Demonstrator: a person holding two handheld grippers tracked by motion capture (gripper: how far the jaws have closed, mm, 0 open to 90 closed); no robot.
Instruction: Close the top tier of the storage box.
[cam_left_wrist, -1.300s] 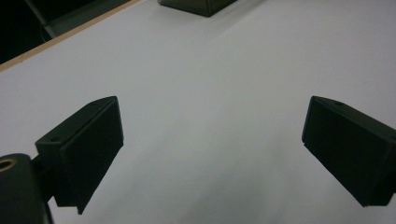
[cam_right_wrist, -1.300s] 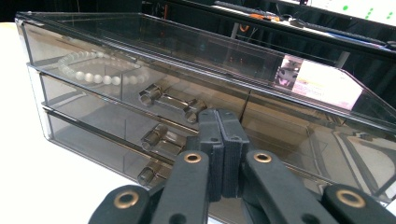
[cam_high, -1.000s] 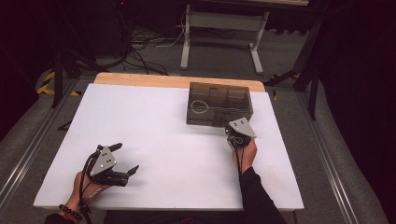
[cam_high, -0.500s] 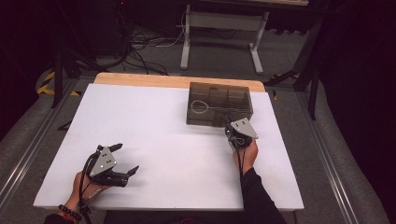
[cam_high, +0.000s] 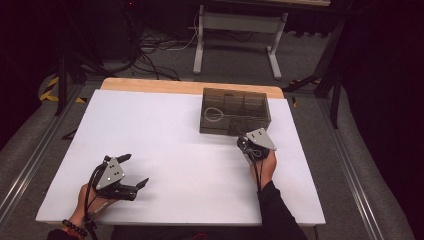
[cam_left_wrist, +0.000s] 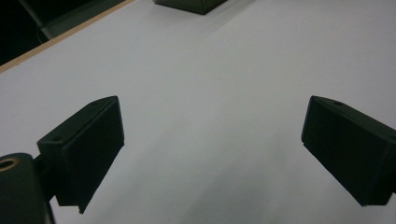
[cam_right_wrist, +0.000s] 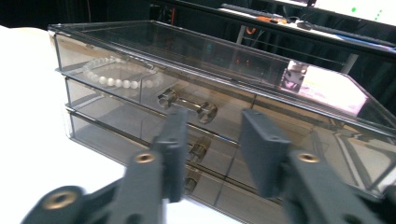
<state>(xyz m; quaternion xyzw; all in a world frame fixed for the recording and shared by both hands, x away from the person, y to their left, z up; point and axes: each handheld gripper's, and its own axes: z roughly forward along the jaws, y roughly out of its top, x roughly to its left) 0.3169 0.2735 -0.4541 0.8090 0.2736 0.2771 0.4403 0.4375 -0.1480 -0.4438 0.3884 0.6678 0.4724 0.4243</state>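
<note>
Standing before the drawer box (cam_high: 235, 112), at about 1 o'clock on the white surface (cam_high: 165, 135), the right tongs (cam_right_wrist: 212, 149) have just been opening; jaws part-spread, nothing between them, lined up with the handles on the drawer fronts. Progress, as judged: early; all drawers appear shut, none pulled out, so gripping a handle (cam_right_wrist: 187, 105) and drawing it out seems left to do. Item: smoky transparent box, three shallow drawers stacked, lid flat; metal bar handles one above the other at the front centre; a white bead bracelet (cam_right_wrist: 116, 74) lying in the top tier toward the left. Left tongs (cam_high: 131, 171) rest at 7 o'clock, well apart from the box, jaws wide and empty
</note>
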